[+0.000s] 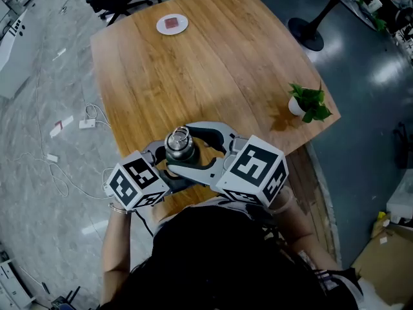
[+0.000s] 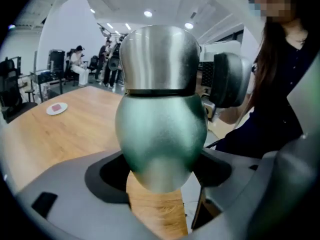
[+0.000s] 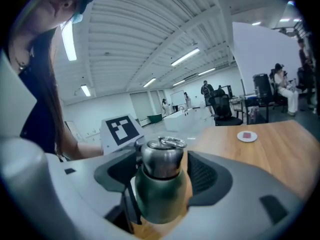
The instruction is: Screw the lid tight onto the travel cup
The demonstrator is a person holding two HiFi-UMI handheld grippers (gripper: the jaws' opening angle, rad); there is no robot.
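A travel cup [image 1: 180,152] with a green body [image 2: 162,134] and a steel lid [image 2: 159,59] stands upright near the front edge of the wooden table [image 1: 213,63]. My left gripper [image 1: 169,165] is shut on the cup's lower body, with its dark pads [image 2: 107,176] against both sides. From the other side my right gripper [image 1: 182,148] reaches around the lid [image 3: 161,159]. Its jaws stand wide, and a gap shows between each pad [image 3: 207,176] and the lid. The lid sits on the cup's neck with its ring handle on top.
A white plate [image 1: 171,24] holding a small red piece lies at the table's far edge. A small potted plant [image 1: 308,103] stands at the right corner. Cables and scraps lie on the floor to the left. People and chairs are far off in the background.
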